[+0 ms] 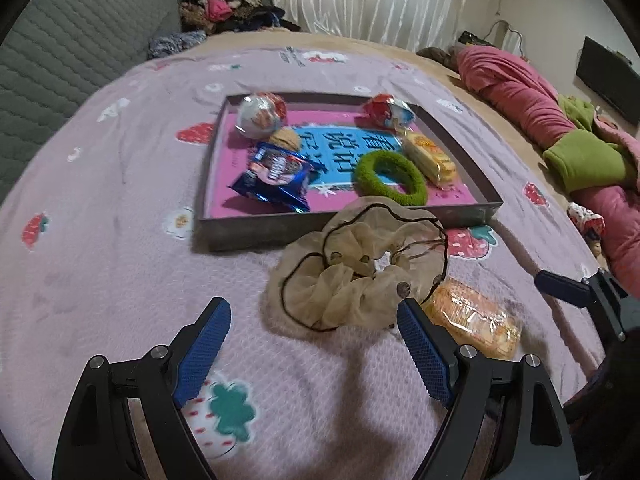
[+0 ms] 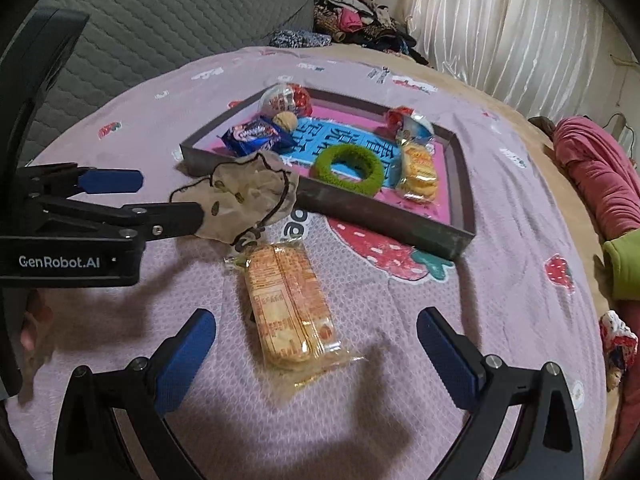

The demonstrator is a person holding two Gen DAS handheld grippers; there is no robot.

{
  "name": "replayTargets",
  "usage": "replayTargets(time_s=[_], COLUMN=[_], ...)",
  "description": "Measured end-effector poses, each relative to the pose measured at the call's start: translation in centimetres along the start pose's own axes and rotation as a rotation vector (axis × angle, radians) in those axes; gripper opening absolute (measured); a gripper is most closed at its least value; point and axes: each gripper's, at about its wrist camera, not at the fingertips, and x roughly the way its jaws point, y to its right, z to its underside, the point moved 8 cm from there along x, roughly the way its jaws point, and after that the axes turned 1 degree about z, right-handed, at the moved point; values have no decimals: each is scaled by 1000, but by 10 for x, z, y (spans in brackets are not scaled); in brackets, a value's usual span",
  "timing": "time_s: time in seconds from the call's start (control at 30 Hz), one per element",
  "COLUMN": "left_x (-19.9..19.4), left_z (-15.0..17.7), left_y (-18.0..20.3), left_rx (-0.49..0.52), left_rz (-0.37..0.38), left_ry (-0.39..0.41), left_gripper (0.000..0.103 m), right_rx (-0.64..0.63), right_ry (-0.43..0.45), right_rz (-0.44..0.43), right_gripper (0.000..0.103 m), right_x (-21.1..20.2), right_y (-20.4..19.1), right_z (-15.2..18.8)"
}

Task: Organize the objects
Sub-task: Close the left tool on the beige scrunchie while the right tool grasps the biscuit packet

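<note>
A beige gauze scrunchie (image 1: 352, 268) lies on the pink strawberry-print bedspread, just in front of the tray. My left gripper (image 1: 313, 305) is open, with the scrunchie's near edge between its fingertips and the pads apart from it. To the right lies a clear packet of orange crackers (image 2: 288, 300). My right gripper (image 2: 316, 315) hangs open over the packet, one blue pad on each side and neither touching. The right wrist view shows the left gripper (image 2: 172, 198) at the scrunchie (image 2: 248, 192). The dark-rimmed tray (image 1: 248, 228) holds a green scrunchie (image 1: 390, 178), a blue biscuit packet (image 1: 276, 176) and more snacks.
A grey quilted headboard (image 1: 60, 52) stands at the back left, beside a pile of clothes (image 1: 224, 8). Pink and green garments (image 1: 560, 132) lie along the bed's right side. A hand (image 2: 36, 320) holds the left gripper. Curtains (image 2: 520, 28) hang behind the bed.
</note>
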Motion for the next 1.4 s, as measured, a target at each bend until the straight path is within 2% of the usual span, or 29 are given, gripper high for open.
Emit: replayTargets(time_s=[0.27,0.43,0.53,0.6,0.67,0.7,0.73,0.77,0.8,0.83,1.03,1.17,1.4], left_x=[37,47,50,51,52,51,51,50,50,50,47,40,22], left_z=[-2,-4,-7,-7,-7,-7,-8,-7,-7,-6,-1,4,11], left_y=[-6,-6,-6,-4,-2,-2,-1,0,1,2,12,17,14], left_rx=[-63,-69,-67,-58,-61,-63,-62,-60,-60,-59,-35,-26,-34], left_rz=[64,86,92,95,107,110,114,118,122,128,134,138,112], left_ry=[-51,-57,-60,-65,-68,-65,-63,-63,-64,-67,-69,-66,-50], left_gripper=[86,86,86,86,86,83,77,70,56,48,23,19,17], right_rx=[-12,20,44,50,50,56,59,54,48,44,73,96,98], right_ry=[-20,-18,-40,-37,-33,-31,-31,-33,-36,-37,-25,-27,-7], right_rz=[4,-19,-57,-66,-70,-69,-69,-67,-63,-60,-87,-137,-136], right_gripper=[101,99,84,80,60,54,45,43,42,41,40,40,40], right_x=[21,29,35,35,32,31,30,29,29,29,23,18,0], right_y=[0,2,2,2,0,0,0,-1,-3,-3,-5,-9,-13], right_z=[0,-3,-1,-1,-1,-2,-2,-2,-1,-1,0,1,-2])
